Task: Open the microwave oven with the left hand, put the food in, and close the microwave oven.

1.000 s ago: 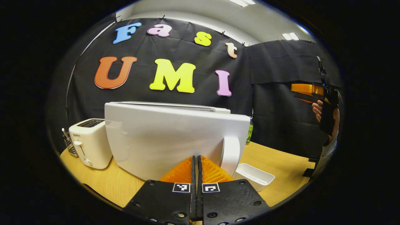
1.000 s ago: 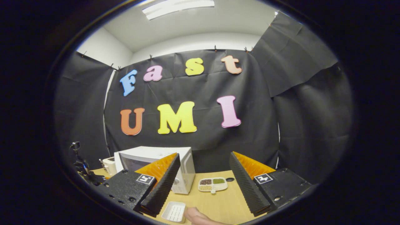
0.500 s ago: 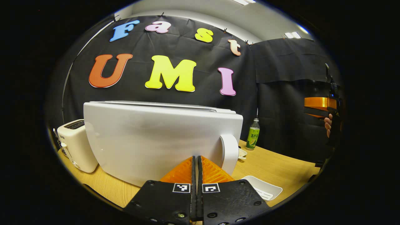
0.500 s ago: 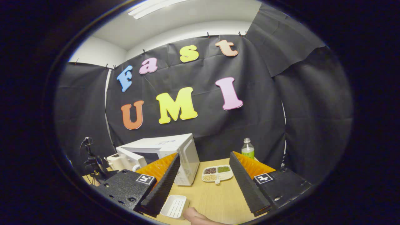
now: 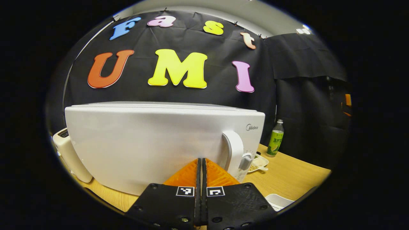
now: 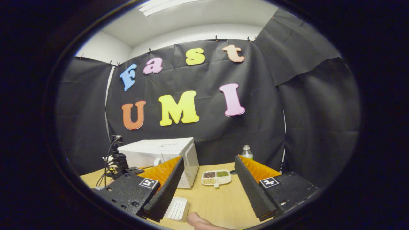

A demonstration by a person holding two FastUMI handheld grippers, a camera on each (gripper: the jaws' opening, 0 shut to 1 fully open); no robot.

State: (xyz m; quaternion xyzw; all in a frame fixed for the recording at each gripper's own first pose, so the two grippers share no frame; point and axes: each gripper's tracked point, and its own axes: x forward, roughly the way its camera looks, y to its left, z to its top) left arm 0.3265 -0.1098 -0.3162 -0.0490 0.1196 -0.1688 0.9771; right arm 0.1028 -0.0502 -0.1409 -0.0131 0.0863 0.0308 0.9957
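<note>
Left gripper view: left gripper sits low and centre, fingers pressed together with nothing between them, tips against or just short of the microwave door; contact can't be confirmed.
Door: reads flush with the body here, so closed or nearly so; handle just right of the fingertips.
Why closed fingers: likely used as a blunt pusher on the door panel, not a grasp. Judgement only.
Food: sectioned tray with dark, green and pale portions sits on the table, right of the microwave and well apart from both grippers. Edge of it also visible past the handle.
Not loaded: tray is outside the oven, so the put-in step looks undone.
Right gripper view: right gripper held wide open above the near table, empty, aimed toward the tray; looks staged for a pickup.
Bottle: far right of the tray, close to the back cloth.
White dish: near edge, just beside the right gripper's left finger.
Toaster: left of the microwave.
Risk: door shut with food outside means the handle needs pulling first.
</note>
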